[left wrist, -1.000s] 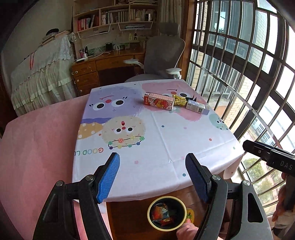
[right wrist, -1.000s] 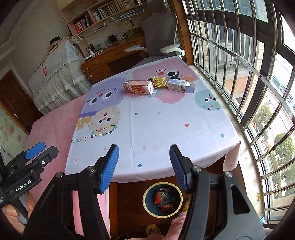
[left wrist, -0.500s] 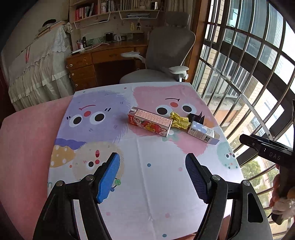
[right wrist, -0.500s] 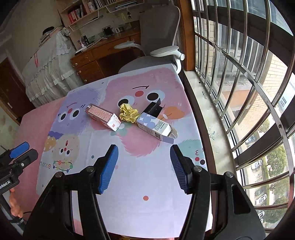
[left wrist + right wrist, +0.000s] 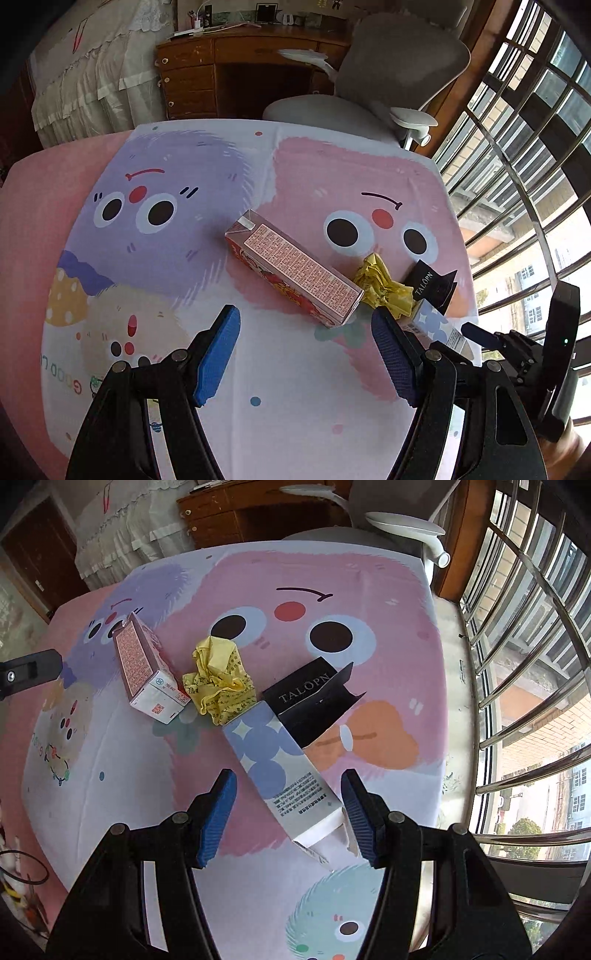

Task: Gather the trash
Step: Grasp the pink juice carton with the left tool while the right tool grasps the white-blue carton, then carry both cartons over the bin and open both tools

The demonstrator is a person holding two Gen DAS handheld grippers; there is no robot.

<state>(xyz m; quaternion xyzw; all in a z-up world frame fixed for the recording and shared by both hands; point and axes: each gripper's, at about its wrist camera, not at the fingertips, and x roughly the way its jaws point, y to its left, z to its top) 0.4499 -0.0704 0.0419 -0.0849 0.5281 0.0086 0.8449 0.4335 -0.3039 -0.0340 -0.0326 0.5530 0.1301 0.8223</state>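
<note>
Trash lies in a row on the cartoon tablecloth. A long pink-red carton lies on its side, with my open left gripper just short of its near end. Beside it sit a crumpled yellow wrapper and a black TALOPN box. In the right wrist view the blue-and-white carton lies between the tips of my open right gripper, its torn end nearest me. The yellow wrapper, pink-red carton and black box lie beyond.
A grey office chair and a wooden desk stand past the table's far edge. A barred window runs along the right side. The other gripper's body shows at the right of the left wrist view.
Both grippers have moved forward and down over the table, close to the trash. The bin below the table edge has dropped out of view. Both jaws stay open.
</note>
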